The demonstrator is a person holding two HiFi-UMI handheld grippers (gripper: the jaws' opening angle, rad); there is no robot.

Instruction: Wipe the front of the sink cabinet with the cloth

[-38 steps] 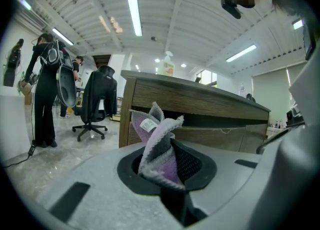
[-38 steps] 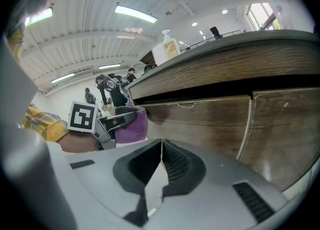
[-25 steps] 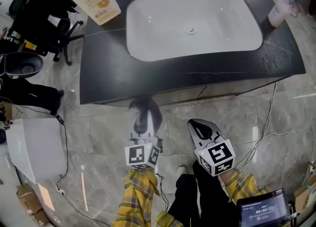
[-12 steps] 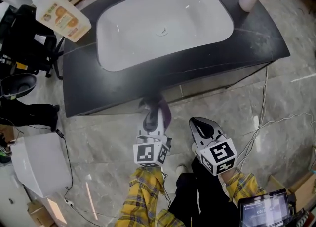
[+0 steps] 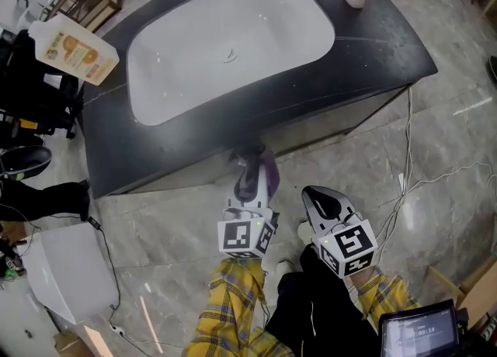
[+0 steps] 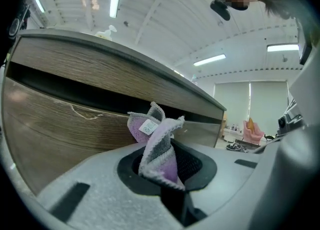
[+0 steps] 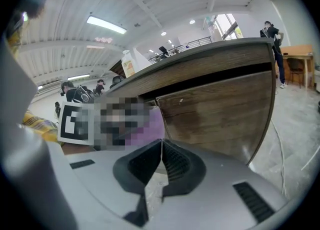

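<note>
Head view: left gripper [image 5: 250, 179] at centre frame, cloth [image 5: 262, 173] up against cabinet front [image 5: 334, 126] below sink [image 5: 194, 60]. Right gripper [image 5: 318, 200] lower right, apart from cabinet.
Left gripper view: jaws clenched on purple-grey cloth, wood panel close behind.
Right gripper view: 2 jaws pressed together, nothing between.

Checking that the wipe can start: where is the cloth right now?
Head view, centre: the cloth is clamped in the left gripper, close to the sink cabinet front just under the countertop.
</note>
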